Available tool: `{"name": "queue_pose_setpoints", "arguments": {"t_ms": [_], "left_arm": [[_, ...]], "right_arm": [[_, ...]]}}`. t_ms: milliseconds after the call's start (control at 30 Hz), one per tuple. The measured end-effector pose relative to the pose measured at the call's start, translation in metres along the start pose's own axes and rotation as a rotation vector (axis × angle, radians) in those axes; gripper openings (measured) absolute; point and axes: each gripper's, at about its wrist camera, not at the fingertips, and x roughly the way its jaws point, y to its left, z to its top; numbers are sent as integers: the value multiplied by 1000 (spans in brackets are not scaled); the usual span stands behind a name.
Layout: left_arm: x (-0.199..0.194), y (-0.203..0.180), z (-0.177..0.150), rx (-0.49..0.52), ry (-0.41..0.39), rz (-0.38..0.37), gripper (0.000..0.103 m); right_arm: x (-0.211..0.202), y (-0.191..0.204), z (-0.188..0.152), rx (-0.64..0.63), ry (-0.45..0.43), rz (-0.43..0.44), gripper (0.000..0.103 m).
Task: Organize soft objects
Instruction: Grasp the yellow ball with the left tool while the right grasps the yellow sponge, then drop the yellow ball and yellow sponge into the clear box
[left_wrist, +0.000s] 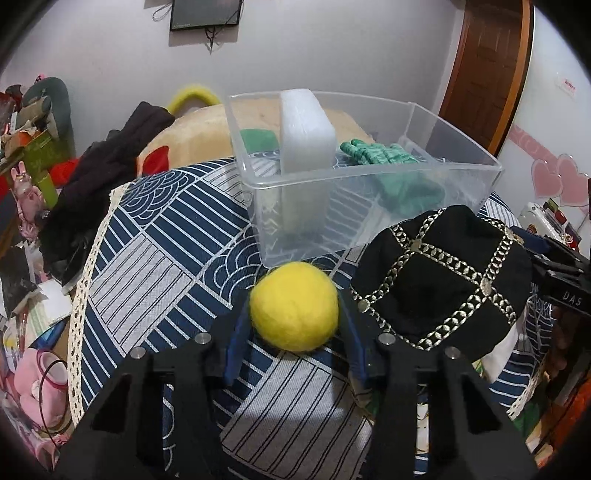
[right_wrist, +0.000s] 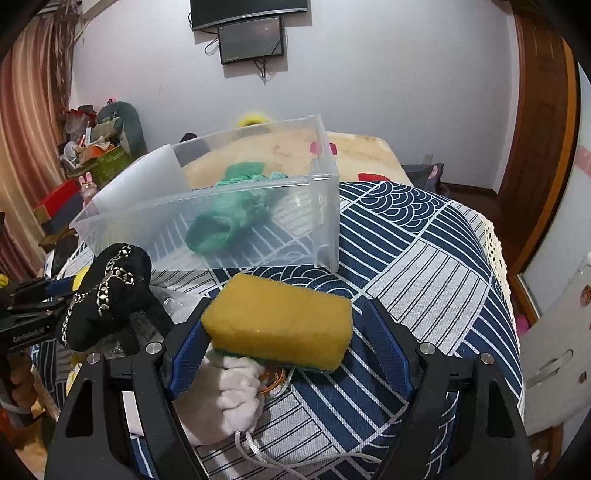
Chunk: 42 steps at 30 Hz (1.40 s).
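My left gripper (left_wrist: 293, 325) is shut on a yellow felt ball (left_wrist: 294, 306), just in front of the clear plastic bin (left_wrist: 369, 206). The bin holds a white foam block (left_wrist: 306, 133) and a green glove (left_wrist: 384, 158). A black pouch with gold chain trim (left_wrist: 443, 280) lies right of the ball. My right gripper (right_wrist: 284, 343) is open, its jaws either side of a yellow sponge (right_wrist: 277, 323) lying on a white cloth pouch (right_wrist: 232, 398). The bin (right_wrist: 325, 206), glove (right_wrist: 225, 218) and black pouch (right_wrist: 110, 288) also show in the right wrist view.
A blue and white patterned cloth (left_wrist: 155, 266) covers the table. Dark clothes (left_wrist: 107, 173) are heaped at the left edge. A beige bed (right_wrist: 362, 151) stands behind the table. A wooden door (left_wrist: 487, 70) is at the far right. Clutter (left_wrist: 26, 125) fills the left corner.
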Motion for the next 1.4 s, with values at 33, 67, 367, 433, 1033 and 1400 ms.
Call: {"name": "queue_pose_setpoints", "arguments": {"t_ms": [33,67,367,433,1033,1400], "left_arm": [[-2,0,0,3,-6,5,45],[-3,-1,-1,6,-10,8,45],[-37,3,10,-7,-95,22,45],[-47,5,16,-7,-120,25,45],[-74,-12,78,43,-265,17,45],[-40,-32,91,76,-221,-30,45]], "right_arm": [[-2,0,0,-3,-1,12,68],[-2,0,0,-5,1,17,68],[-24,4,9,-38,-82,-28,66],[-30,5,14,-43,-104,-28,66],[-34,30,71,-74,-264,-1,66],[-5,40,84,-74,-235,58,67]]}}
